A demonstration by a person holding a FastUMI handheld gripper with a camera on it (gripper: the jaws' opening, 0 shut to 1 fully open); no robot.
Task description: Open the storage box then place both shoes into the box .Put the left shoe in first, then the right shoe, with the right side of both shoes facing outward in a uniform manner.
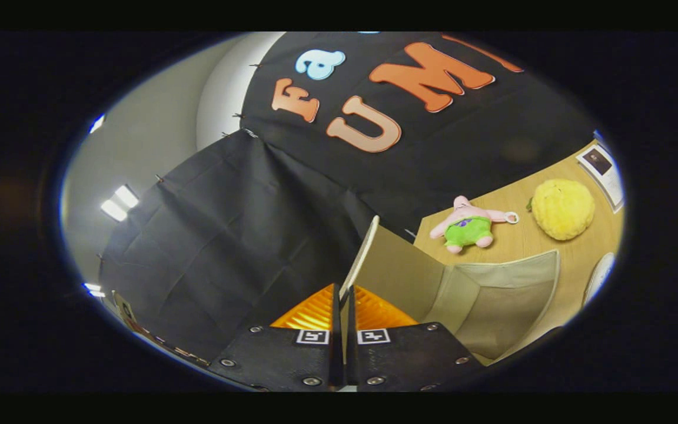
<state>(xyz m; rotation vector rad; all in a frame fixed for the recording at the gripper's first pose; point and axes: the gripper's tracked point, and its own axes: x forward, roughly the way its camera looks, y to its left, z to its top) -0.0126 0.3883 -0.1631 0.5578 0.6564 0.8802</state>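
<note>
You have no legible text: the gripper (344,292), clamped on the storage box lid (366,246), bears only square coded markers; the printed card (601,167) beyond is unreadable.

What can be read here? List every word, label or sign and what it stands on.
Square markers on the fingers: coded patterns, no words.
Printed card beyond the yellow plush: too small to read.
Storage box lid, clamped between the fingers: no text.
</note>
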